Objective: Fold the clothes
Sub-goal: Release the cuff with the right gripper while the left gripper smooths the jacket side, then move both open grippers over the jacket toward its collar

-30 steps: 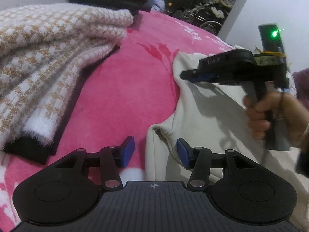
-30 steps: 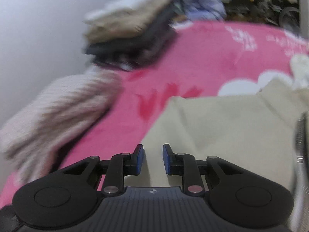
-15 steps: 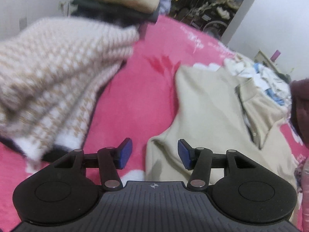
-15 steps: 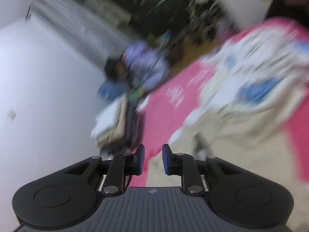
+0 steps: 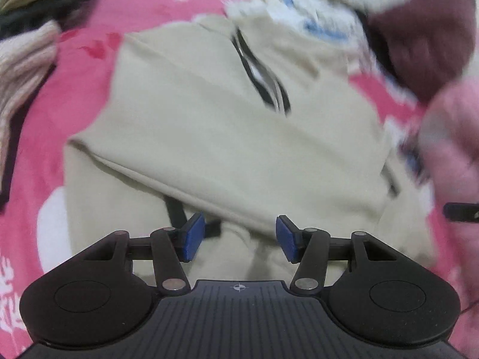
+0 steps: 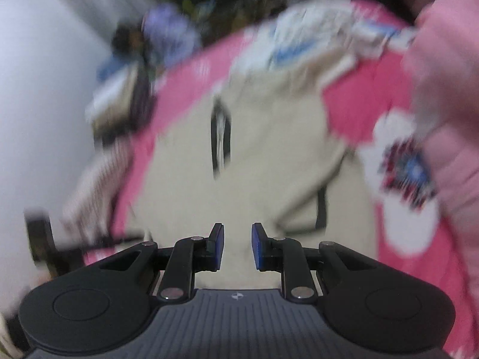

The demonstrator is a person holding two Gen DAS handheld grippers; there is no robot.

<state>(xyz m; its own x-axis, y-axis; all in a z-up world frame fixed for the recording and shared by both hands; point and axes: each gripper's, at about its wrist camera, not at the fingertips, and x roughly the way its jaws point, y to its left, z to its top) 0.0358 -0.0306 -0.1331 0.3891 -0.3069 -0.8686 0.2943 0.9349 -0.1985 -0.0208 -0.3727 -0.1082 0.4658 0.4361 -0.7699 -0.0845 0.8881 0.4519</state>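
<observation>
A cream zip-neck top [image 5: 227,125] lies spread on the pink blanket [image 5: 74,89], with one sleeve folded across its body. It also shows, blurred, in the right wrist view [image 6: 254,149]. My left gripper [image 5: 239,236] is open and empty, hovering over the top's lower edge. My right gripper [image 6: 237,245] is open with a narrower gap and empty, above the lower part of the top. Both views are motion-blurred.
A brown-and-white knit sweater [image 5: 21,68] lies at the left. A stack of folded clothes [image 6: 119,101] sits at the far edge. A white-and-blue garment [image 5: 314,15] and a maroon one [image 5: 425,36] lie beyond the collar. A pink sleeve [image 6: 443,104] fills the right.
Both grippers have swung right and toward the near end of the cream top. The left view now centres on the top instead of the knit sweater. Both stay open.
</observation>
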